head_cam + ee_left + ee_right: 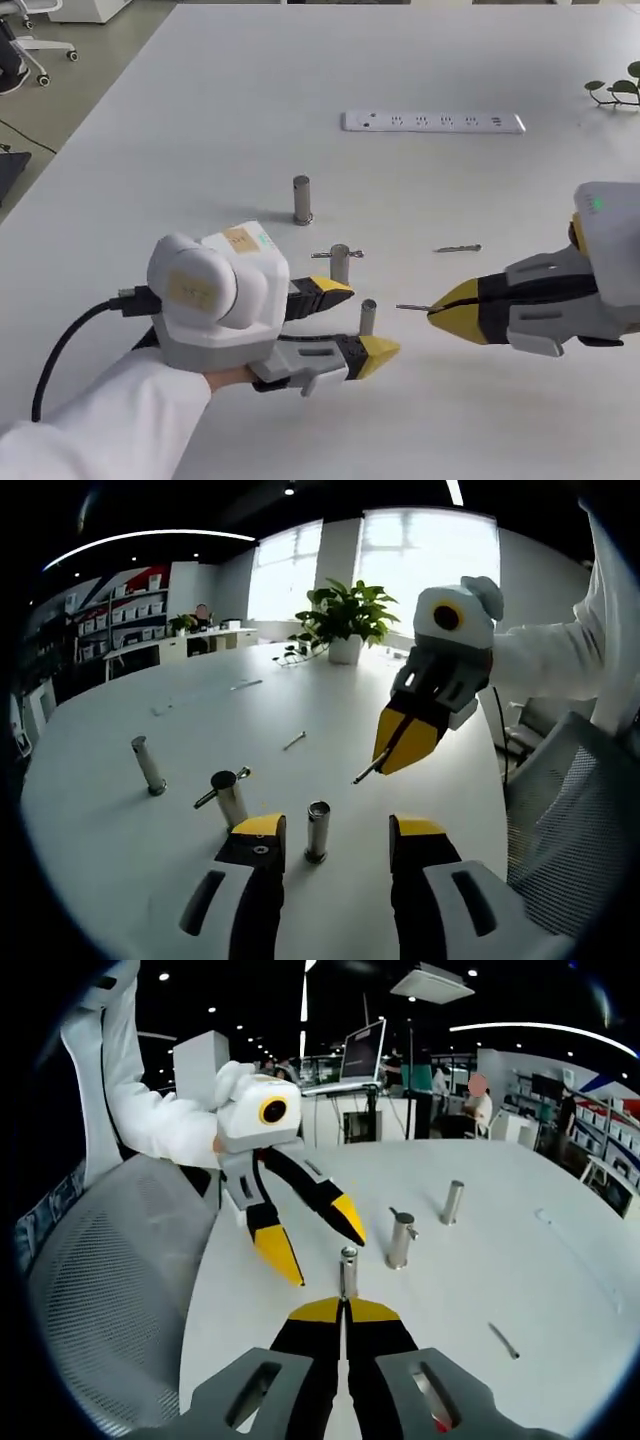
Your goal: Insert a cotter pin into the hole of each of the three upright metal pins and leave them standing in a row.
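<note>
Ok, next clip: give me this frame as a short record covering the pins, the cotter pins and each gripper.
near pin: upright, no cotter pin in it
middle pin: upright, inserted cotter pin through it
far pin: upright, no cotter pin in it
left gripper: open, jaws either side of near pin
right gripper: shut on held cotter pin, aimed at near pin, not yet in
loose cotter pin: lying on table
progress: one of three fitted

Far pin: upright, mid-tabletop.
Middle pin: upright, cotter pin through it.
Near pin: upright.
Loose cotter pin: flat, rightward.
Held cotter pin: level, beside near pin.
</note>
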